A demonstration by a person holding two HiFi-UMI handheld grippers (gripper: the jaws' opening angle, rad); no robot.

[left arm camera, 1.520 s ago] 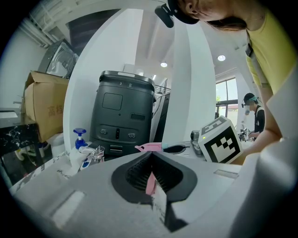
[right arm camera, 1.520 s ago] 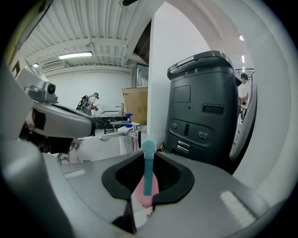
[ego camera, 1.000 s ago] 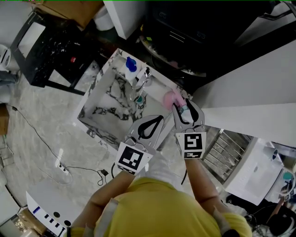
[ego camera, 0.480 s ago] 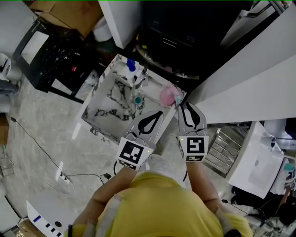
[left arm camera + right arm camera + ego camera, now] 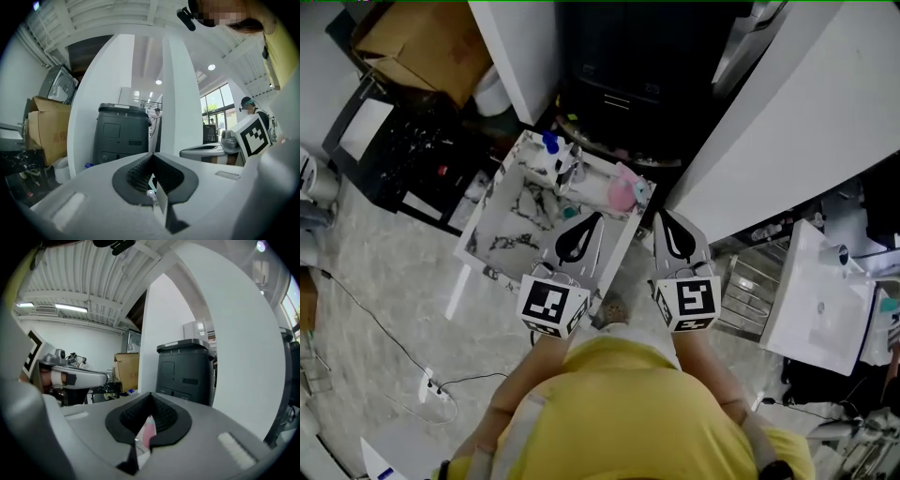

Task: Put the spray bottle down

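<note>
**A:** In the head view, where is the spray bottle (image 5: 622,190)?

**B:** On the marble counter (image 5: 508,217), near its right edge, to the right of the tap (image 5: 565,169). A second ago the right gripper (image 5: 663,218) had its jaws spread round the bottle's top. Now it is clear of the bottle and drawn back toward the person.

**A:** And the left gripper (image 5: 594,221)?

**B:** Closed and empty, as before. It sits over the counter's near edge and has drawn back as well.

**A:** What does the left gripper view add?

**B:** Its jaws meet with nothing between them. Beyond them are a dark bin (image 5: 119,133) and a white pillar (image 5: 180,93).

**A:** And the right gripper view?

**B:** Those jaws have just been closing and are now together on nothing. A pink sliver shows through the gap behind the tips. I take that for the bottle lower down, and it is not held.

**A:** What does that mean for the task?

**B:** I'd judge it done. The bottle is released and resting on the counter, and neither gripper touches it.
</note>
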